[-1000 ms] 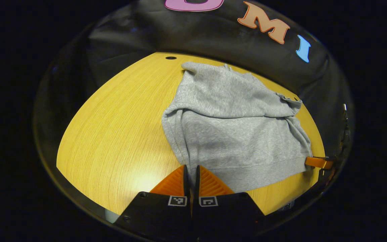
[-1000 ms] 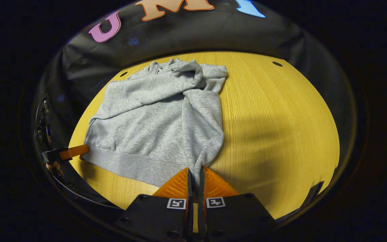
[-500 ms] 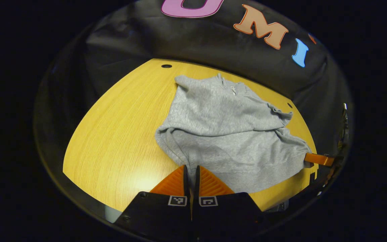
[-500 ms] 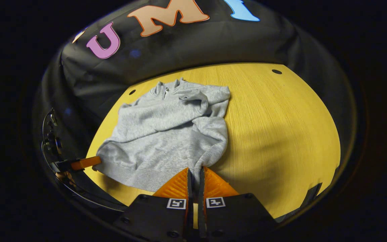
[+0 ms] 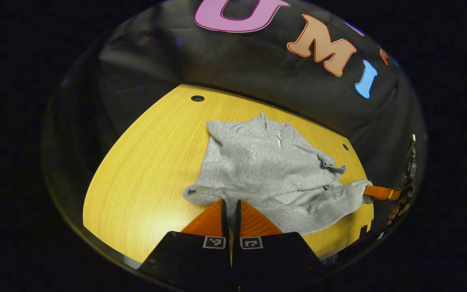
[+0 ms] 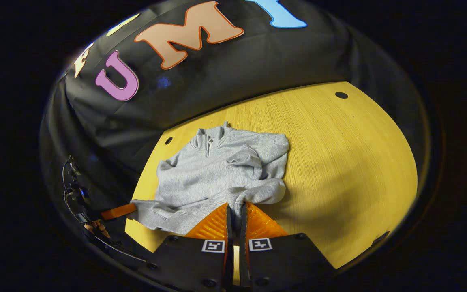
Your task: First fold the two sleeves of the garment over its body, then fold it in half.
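1. With both sleeves lying folded across its body, the grey garment (image 5: pixel 266 170) sits on the wooden table (image 5: pixel 144 162), collar (image 6: pixel 208 140) at the far end toward the booth wall, hem at my near end.
2. Left gripper (image 5: pixel 230 211): fingers together, clamped on the hem's left corner, which is raised off the table.
3. Right gripper (image 6: pixel 235 215): fingers together on the hem's right corner, cloth pinched between them. It's also visible at the garment's right edge in the left gripper view (image 5: pixel 381 192).
4. Key relation: the garment's long axis runs straight ahead of both finger pairs, hem to collar. The hem edge spans crosswise between the grippers, sagging in the middle.
5. My read: the half fold is under way. The hem needs to travel forward along that axis to land on the collar, both corners level. Neither hand is nearer; each owns one corner.
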Action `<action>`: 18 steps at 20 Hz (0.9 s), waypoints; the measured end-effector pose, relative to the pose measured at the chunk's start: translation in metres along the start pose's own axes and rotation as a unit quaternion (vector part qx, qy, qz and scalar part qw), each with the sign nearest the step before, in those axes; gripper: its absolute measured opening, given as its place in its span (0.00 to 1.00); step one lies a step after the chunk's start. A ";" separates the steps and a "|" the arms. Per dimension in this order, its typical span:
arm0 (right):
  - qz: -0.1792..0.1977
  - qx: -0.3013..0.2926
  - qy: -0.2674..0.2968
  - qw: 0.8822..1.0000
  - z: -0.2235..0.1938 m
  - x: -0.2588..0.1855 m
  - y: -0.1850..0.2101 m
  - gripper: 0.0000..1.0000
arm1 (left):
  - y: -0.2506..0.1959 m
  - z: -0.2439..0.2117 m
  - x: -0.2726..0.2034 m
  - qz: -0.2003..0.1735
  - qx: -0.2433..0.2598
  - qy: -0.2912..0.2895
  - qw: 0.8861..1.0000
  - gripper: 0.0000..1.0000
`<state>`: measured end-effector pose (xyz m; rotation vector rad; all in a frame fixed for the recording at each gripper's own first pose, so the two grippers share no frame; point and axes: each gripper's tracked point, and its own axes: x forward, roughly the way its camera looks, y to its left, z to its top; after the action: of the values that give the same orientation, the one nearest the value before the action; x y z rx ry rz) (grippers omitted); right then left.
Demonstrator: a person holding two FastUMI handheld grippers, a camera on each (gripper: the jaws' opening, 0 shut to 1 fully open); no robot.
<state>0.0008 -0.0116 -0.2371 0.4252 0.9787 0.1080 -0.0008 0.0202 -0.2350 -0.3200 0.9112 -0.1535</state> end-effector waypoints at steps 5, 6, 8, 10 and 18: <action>0.010 0.051 -0.008 0.999 0.039 0.024 0.003 0.07 | -0.002 0.044 0.020 -0.020 -0.022 -0.009 1.000 0.00; 0.010 0.062 0.000 0.998 0.043 0.032 0.001 0.07 | -0.002 0.051 0.029 -0.022 -0.027 -0.004 0.999 0.00; 0.008 0.084 0.015 0.996 0.048 0.047 -0.002 0.07 | -0.001 0.055 0.046 -0.025 -0.042 0.016 0.999 0.00; -0.001 0.105 0.026 0.994 0.051 0.062 -0.008 0.00 | 0.001 0.059 0.062 -0.029 -0.061 0.039 0.997 0.00; 0.008 0.162 0.021 0.987 0.081 0.100 -0.006 0.17 | 0.004 0.082 0.103 -0.034 -0.183 0.066 0.980 0.07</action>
<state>0.1230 -0.0131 -0.2787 0.7314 1.0379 -0.0282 0.1263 0.0141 -0.2670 -0.6884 1.0599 -0.0686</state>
